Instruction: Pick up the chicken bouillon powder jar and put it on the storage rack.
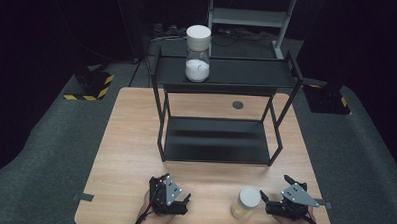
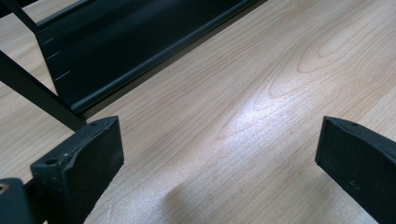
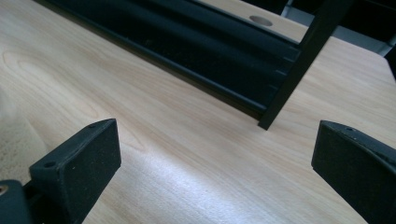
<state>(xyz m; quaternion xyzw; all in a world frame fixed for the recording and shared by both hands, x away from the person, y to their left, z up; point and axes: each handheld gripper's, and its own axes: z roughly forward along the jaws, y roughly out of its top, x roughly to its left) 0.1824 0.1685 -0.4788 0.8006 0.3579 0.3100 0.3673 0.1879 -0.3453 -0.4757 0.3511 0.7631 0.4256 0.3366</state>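
Where the high view looks down, a black two-tier rack (image 1: pixel 221 113) stands mid-tabletop (image 1: pixel 125 154), a white-lidded jar (image 1: pixel 197 54) on its top shelf left of centre. Along the near edge, the left gripper (image 1: pixel 176 199) rests beside a second jar (image 1: pixel 247 203), just left of the right gripper (image 1: pixel 271 202).

In the left gripper view, jaws stand wide over bare wood.

In the right gripper view, jaws likewise gape, empty, near a rack leg (image 3: pixel 299 65).

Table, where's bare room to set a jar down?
Free: the table left of the rack, and the strip between the rack's front and the left gripper. The rack's lower shelf is bare too. Crowded: the near right, where a jar sits beside the right gripper.
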